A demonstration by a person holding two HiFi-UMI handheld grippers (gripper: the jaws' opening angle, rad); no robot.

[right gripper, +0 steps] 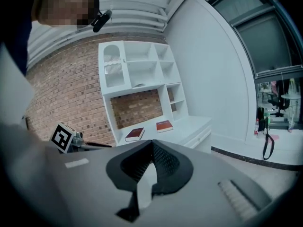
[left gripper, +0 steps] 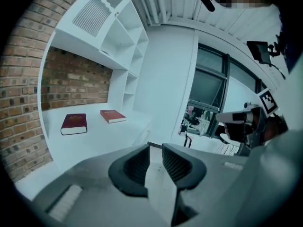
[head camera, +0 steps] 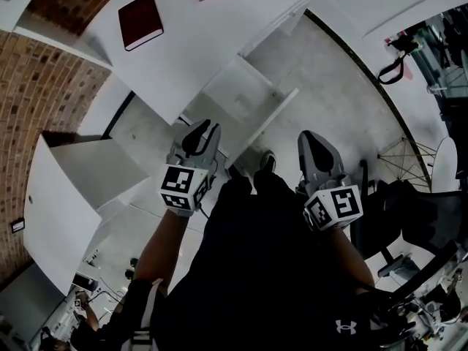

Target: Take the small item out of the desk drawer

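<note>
With the left gripper (left gripper: 155,147) narrowly parted and the right gripper (right gripper: 152,143) closed, both empty, the small item, unseen, is probably inside the desk drawer (right gripper: 200,135) well beyond both fingertips, so approach squarely first.

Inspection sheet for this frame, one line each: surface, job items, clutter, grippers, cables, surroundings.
surface: white desk, bare apart from two books.
job's things: desk drawers look closed; small item not seen.
clutter: dark red book and red book, lying flat, apart.
grippers: left gripper jaws slightly apart, empty; right gripper jaw tips together, empty; both away from the desk.
cables: dark looped strap by the window wall; none seen on the desk.
surroundings: brick wall, white shelf unit, grey floor.
</note>
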